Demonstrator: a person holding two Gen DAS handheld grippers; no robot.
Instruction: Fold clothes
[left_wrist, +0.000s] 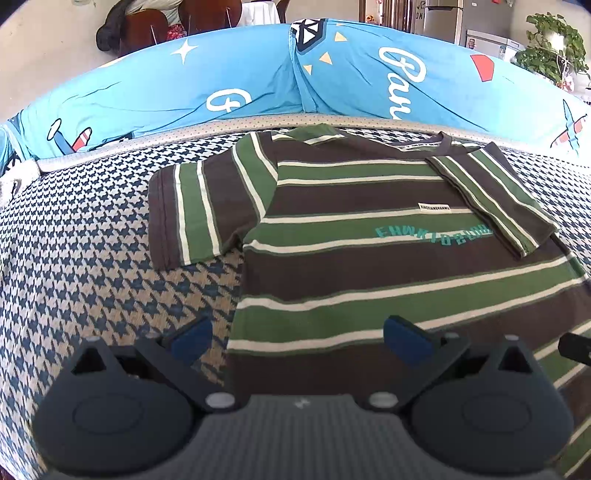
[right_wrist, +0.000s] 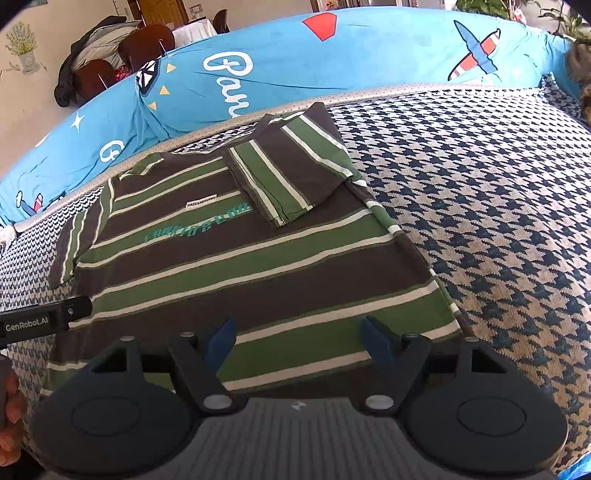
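Observation:
A brown, green and cream striped T-shirt lies flat, front up, on a houndstooth bed cover. Its right sleeve is folded in over the chest; its left sleeve lies spread out. The shirt also shows in the right wrist view, with the folded sleeve. My left gripper is open and empty, above the shirt's lower left hem. My right gripper is open and empty, above the lower right hem.
A long blue cartoon-print bolster runs along the far edge of the bed. Bare houndstooth cover lies to the right of the shirt. The left gripper's body shows at the left edge of the right wrist view. Chairs and a plant stand beyond.

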